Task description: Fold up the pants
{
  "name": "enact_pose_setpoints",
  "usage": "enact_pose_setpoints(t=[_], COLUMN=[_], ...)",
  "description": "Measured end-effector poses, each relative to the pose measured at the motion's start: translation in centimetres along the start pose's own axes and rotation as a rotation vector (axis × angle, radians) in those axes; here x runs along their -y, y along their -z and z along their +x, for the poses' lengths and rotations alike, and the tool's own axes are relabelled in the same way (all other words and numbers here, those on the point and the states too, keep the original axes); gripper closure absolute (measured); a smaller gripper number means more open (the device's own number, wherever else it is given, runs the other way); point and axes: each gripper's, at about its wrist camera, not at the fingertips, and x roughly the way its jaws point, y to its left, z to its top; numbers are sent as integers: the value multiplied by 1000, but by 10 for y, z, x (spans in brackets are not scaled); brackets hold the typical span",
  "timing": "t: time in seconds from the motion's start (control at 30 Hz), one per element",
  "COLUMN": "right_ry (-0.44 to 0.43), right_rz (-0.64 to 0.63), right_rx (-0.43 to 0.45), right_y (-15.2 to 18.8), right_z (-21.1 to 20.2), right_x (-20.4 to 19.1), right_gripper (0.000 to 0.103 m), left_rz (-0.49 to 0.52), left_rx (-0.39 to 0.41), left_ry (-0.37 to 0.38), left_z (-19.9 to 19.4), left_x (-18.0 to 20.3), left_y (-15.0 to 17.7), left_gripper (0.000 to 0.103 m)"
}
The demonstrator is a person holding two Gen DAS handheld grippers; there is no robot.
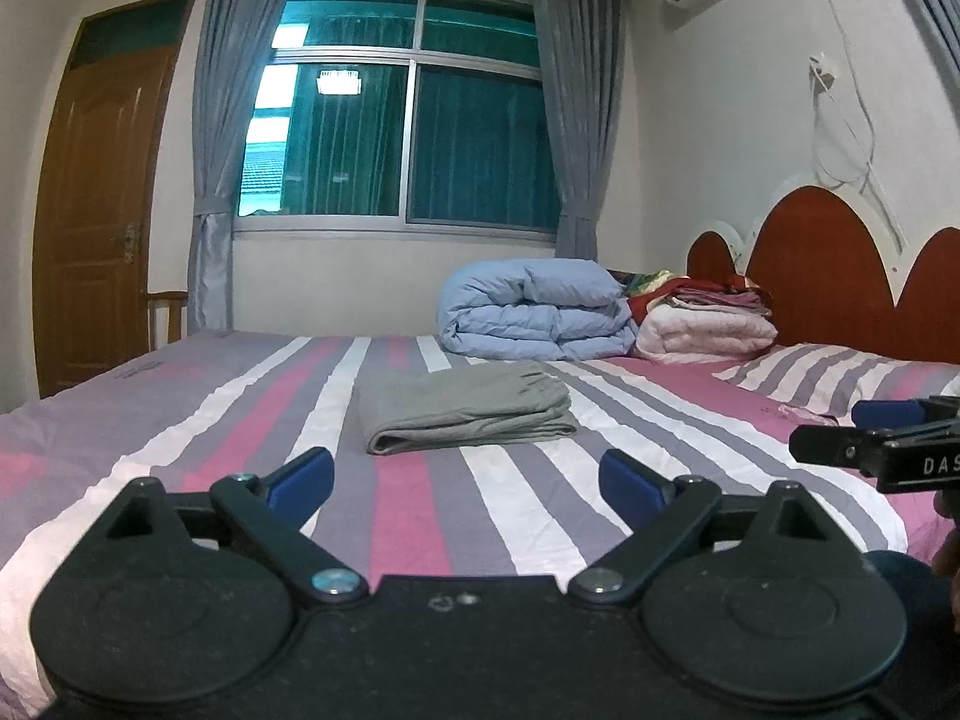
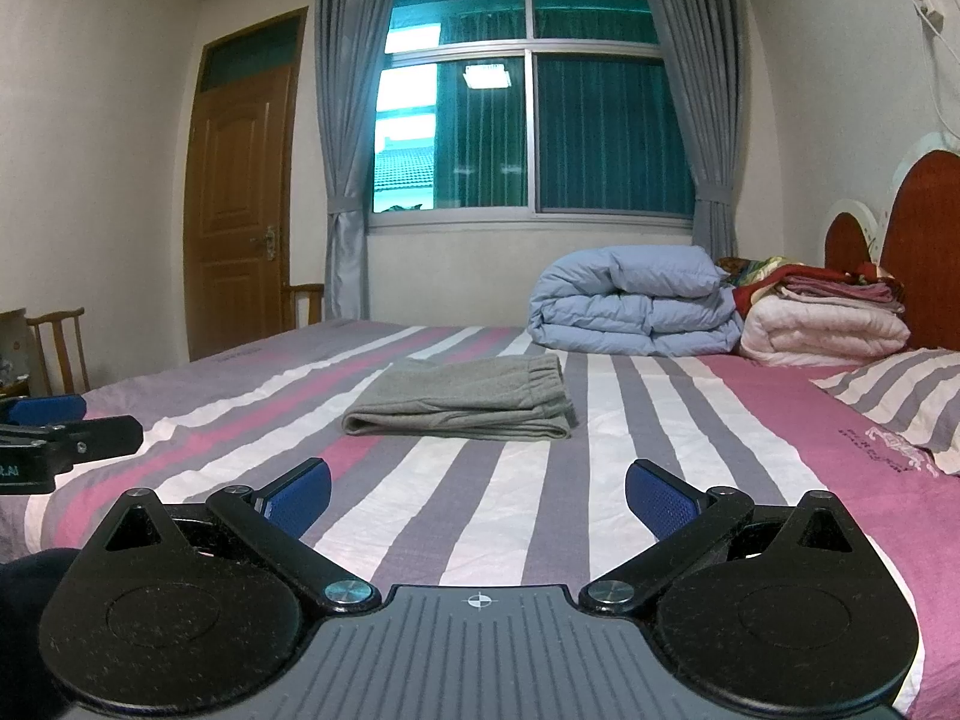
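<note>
Pants (image 1: pixel 465 407) folded, chair (image 2: pixel 57 348) — right view only

Both views are evenly and softly lit from above: a ceiling lamp's reflection (image 1: pixel 339 83) glares in the teal window (image 1: pixel 474 144), whose left panes are blown out white. Shadows on the striped bed sheet (image 2: pixel 600 510) are faint. Focus is fairly sharp, slightly grainy. Fisheye distortion bows the door (image 1: pixel 90 210) and curtains (image 2: pixel 690 90), with dark vignetting at the corners.
</note>
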Motion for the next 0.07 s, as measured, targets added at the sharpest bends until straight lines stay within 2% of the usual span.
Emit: enact_pose_setpoints(t=[0.07], right_ry=[-1], right_rz=[0], right_rx=[0], right_y=[0], right_z=[0], right_x=[1], right_gripper=[0], left_rz=[-3], left_rx=[2], left_ry=[-5], left_z=[1], left_x=[0], left_y=[-1], left_gripper=[13])
